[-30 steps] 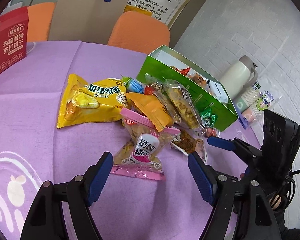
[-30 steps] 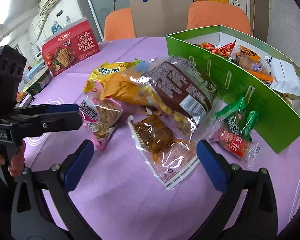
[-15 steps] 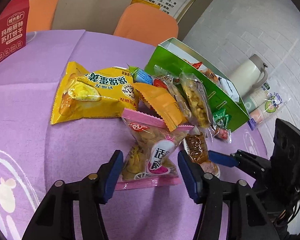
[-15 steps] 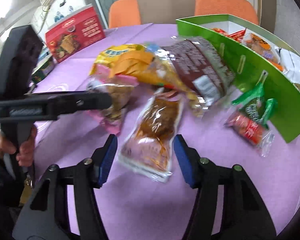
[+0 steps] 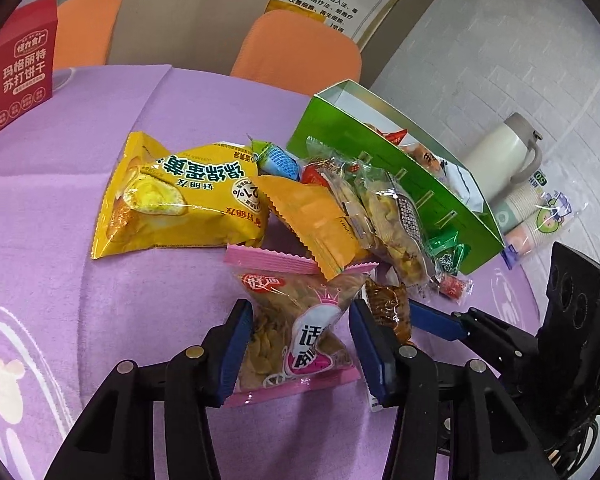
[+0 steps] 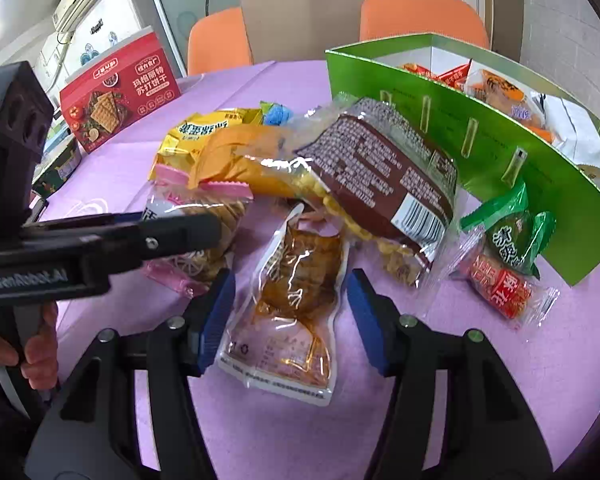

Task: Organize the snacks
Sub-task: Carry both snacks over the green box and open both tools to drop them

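Note:
A heap of snack packets lies on the purple cloth beside an open green box (image 5: 380, 176) that holds several packets. My left gripper (image 5: 300, 320) is shut on a pink-edged packet of dried fruit (image 5: 300, 332), whose sides are pinched in between the blue pads. My right gripper (image 6: 291, 284) straddles a clear packet of brown snack (image 6: 296, 280). Its jaws are closing: the right pad meets the packet's edge, and a strip of cloth shows beside the left pad. The left gripper's finger (image 6: 172, 236) crosses the right wrist view, a person's hand (image 6: 36, 344) on its handle.
A big yellow bag (image 5: 180, 196), an orange packet (image 5: 312, 216) and a brown-backed packet (image 6: 380, 176) crowd the heap. Small green (image 6: 512, 236) and red (image 6: 504, 288) packets lie by the box wall (image 6: 500, 152). A red cracker box (image 6: 116, 88) stands far left. A flask (image 5: 500, 156) and paper cups (image 5: 536, 216) sit behind.
Both pairs of jaws have narrowed from wide open. The left pair has closed onto the pink packet. The right pair has come around the clear brown packet, which now lies lengthwise between them.

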Demonstrator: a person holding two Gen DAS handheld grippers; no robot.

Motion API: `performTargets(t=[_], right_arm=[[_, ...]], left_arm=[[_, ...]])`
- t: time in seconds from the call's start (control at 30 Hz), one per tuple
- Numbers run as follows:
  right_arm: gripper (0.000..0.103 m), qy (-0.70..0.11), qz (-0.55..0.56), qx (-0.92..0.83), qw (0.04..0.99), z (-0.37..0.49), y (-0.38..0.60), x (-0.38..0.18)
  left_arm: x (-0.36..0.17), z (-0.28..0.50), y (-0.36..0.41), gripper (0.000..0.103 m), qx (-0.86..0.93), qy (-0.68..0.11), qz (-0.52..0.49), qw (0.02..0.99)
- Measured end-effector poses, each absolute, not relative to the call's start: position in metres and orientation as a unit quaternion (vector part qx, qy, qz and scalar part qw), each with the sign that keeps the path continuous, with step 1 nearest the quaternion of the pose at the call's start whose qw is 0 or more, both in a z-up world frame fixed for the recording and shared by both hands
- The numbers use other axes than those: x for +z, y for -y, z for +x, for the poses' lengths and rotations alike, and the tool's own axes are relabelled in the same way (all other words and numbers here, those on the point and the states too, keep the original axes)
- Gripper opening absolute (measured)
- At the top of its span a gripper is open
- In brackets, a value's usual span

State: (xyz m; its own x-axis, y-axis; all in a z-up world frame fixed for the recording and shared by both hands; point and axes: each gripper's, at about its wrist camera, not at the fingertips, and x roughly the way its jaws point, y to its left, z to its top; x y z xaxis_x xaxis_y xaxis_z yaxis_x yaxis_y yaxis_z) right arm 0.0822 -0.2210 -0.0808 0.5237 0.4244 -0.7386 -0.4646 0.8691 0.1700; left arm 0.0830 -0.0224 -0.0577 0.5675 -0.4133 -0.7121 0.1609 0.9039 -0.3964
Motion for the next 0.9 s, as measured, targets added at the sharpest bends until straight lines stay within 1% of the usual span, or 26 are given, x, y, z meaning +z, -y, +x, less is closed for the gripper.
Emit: performTargets(t=[0.03, 0.07, 0.1, 0.13, 0.27, 0.43, 0.63, 0.8, 0.9], right_arm=[[0.048, -0.416, -0.024, 0.251, 0.874, 0.083, 0.221, -0.081], [0.045, -0.416, -0.021, 0.256, 0.872, 0.084, 0.222, -0.081], [0.04, -0.416, -0.018, 0.264, 0.87, 0.083, 0.224, -0.081], [0.038, -0.419, -0.011, 0.274, 0.866, 0.082, 0.226, -0.081], [0.036, -0.408, 0.0, 0.297, 0.863, 0.061, 0.233, -0.075], [0.035, -0.375, 0.011, 0.311, 0.873, 0.04, 0.245, -0.052], [0.035, -0.325, 0.031, 0.308, 0.894, 0.032, 0.262, -0.013], [0.035, -0.284, 0.029, 0.283, 0.916, 0.046, 0.277, 0.019], [0.035, -0.274, 0.029, 0.262, 0.925, 0.063, 0.285, 0.03]], left_arm=[[-0.06, 0.084, 0.023, 0.05, -0.163, -0.435, -0.142, 0.874], [-0.062, 0.084, 0.024, 0.049, -0.163, -0.432, -0.14, 0.876], [-0.062, 0.083, 0.024, 0.045, -0.163, -0.43, -0.136, 0.878], [-0.062, 0.082, 0.025, 0.042, -0.161, -0.432, -0.13, 0.878], [-0.06, 0.068, 0.026, 0.04, -0.171, -0.437, -0.126, 0.874], [-0.05, 0.046, 0.02, 0.039, -0.202, -0.432, -0.154, 0.865], [-0.01, 0.037, 0.021, 0.039, -0.228, -0.393, -0.15, 0.878], [0.026, 0.051, 0.033, 0.039, -0.251, -0.36, -0.139, 0.888], [0.046, 0.067, 0.041, 0.039, -0.256, -0.344, -0.132, 0.894]])
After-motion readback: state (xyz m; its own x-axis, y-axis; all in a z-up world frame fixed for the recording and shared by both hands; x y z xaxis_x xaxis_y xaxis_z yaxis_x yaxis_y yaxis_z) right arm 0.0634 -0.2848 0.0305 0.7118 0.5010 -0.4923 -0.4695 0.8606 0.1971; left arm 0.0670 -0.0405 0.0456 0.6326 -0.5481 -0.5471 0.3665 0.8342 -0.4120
